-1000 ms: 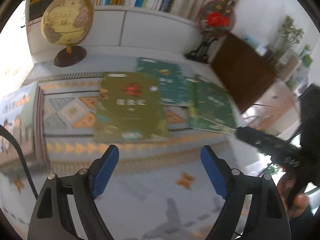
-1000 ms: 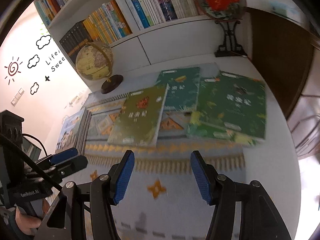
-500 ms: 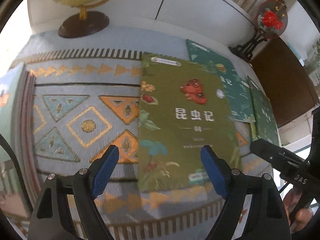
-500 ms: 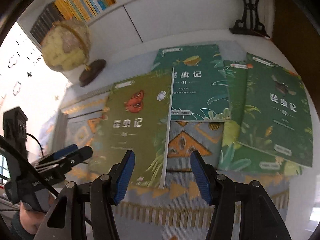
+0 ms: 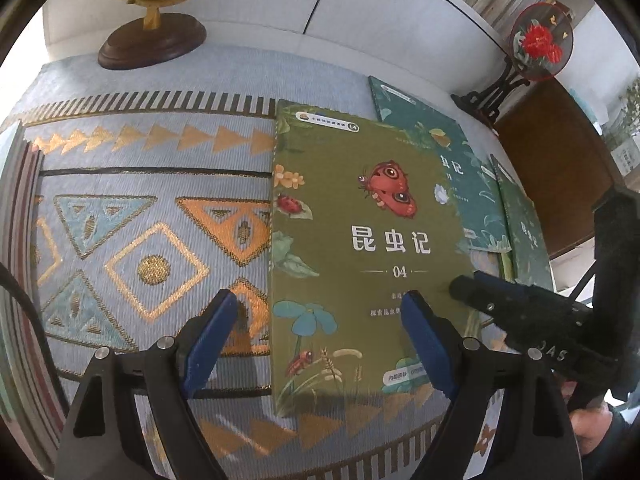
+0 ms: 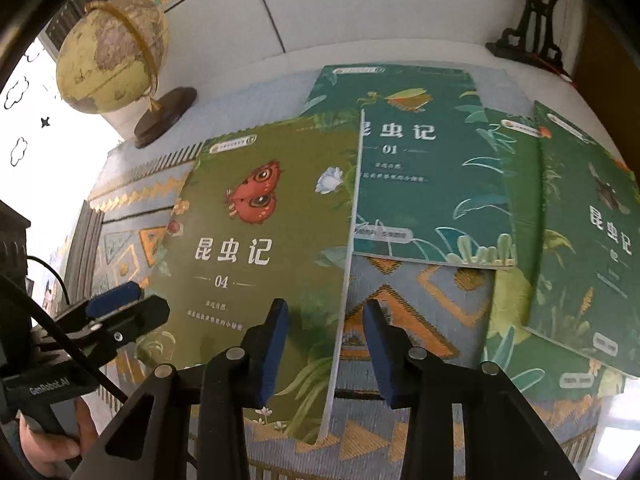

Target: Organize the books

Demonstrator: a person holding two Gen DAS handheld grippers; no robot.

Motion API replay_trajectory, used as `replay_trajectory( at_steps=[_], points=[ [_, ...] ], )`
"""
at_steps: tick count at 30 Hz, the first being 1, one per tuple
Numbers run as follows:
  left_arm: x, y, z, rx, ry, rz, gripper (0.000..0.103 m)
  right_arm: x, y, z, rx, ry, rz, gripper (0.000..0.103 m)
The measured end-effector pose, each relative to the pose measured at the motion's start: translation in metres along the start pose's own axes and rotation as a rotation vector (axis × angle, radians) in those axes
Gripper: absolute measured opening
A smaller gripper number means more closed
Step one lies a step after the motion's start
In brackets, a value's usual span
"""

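An olive book marked 04 [image 5: 360, 240] [image 6: 260, 240] lies flat on the patterned mat [image 5: 140, 220]. My left gripper [image 5: 318, 340] hangs low over its near left corner, jaws wide open, with the book's left edge between the fingers. The right gripper [image 6: 326, 344] straddles the book's right edge; its jaws are closing and the pads are clear of the cover. A teal book marked 01 [image 6: 432, 168] lies partly under the olive one. Two green books [image 6: 580, 240] overlap at the right. Each gripper shows in the other's view: right [image 5: 480, 286], left [image 6: 132, 312].
A globe [image 6: 112, 52] stands at the mat's far left. A round fan ornament on a black stand [image 5: 540, 40] stands at the far right, beside a dark wooden cabinet [image 5: 560, 160]. A stack of books [image 5: 16, 240] lies at the left edge. White shelving with books runs behind.
Both grippers have come down and forward onto the olive book, which now fills the views. The right gripper's jaws have narrowed; the left jaws keep the same width.
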State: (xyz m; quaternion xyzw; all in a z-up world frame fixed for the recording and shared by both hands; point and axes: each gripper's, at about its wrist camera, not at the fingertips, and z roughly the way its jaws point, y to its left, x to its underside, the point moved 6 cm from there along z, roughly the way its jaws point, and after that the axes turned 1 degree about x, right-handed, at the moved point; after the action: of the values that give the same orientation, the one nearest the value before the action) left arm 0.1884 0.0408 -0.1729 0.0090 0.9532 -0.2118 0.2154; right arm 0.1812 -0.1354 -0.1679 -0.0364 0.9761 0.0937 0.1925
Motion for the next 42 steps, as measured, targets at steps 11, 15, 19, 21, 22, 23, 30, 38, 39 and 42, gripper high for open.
replay_trajectory(
  at_steps=[11, 15, 19, 21, 22, 23, 30, 38, 39, 42],
  points=[
    [0.005, -0.01, 0.0, 0.071, -0.04, -0.03, 0.084, 0.006, 0.007, -0.001, -0.075, 0.01, -0.004, 0.038],
    [-0.001, -0.012, -0.023, 0.224, -0.097, -0.147, 0.084, 0.009, 0.002, -0.002, -0.057, 0.002, 0.007, 0.039],
    [-0.012, -0.035, -0.057, 0.383, -0.194, -0.135, 0.084, 0.008, -0.009, -0.004, -0.151, 0.001, 0.104, 0.039],
    [-0.014, -0.043, -0.055, 0.41, -0.197, -0.127, 0.084, 0.008, -0.015, -0.004, -0.198, 0.002, 0.158, 0.039],
    [-0.014, -0.043, -0.05, 0.39, -0.198, -0.12, 0.084, 0.008, -0.017, -0.004, -0.215, 0.002, 0.18, 0.039],
    [-0.014, -0.04, -0.044, 0.354, -0.199, -0.119, 0.084, 0.008, -0.02, -0.004, -0.235, 0.001, 0.208, 0.039],
    [0.002, -0.021, 0.001, 0.389, -0.035, -0.237, 0.081, 0.011, -0.026, -0.007, -0.259, -0.015, 0.248, 0.039],
    [-0.005, -0.027, -0.015, 0.577, -0.107, -0.385, 0.065, 0.01, -0.029, -0.005, -0.294, 0.039, 0.262, 0.039],
    [-0.009, -0.026, -0.019, 0.64, -0.112, -0.423, 0.065, 0.01, -0.029, -0.008, -0.322, 0.052, 0.278, 0.041],
    [-0.018, -0.027, -0.02, 0.801, -0.083, -0.538, 0.065, 0.01, -0.03, -0.017, -0.435, 0.049, 0.319, 0.06]
  ],
)
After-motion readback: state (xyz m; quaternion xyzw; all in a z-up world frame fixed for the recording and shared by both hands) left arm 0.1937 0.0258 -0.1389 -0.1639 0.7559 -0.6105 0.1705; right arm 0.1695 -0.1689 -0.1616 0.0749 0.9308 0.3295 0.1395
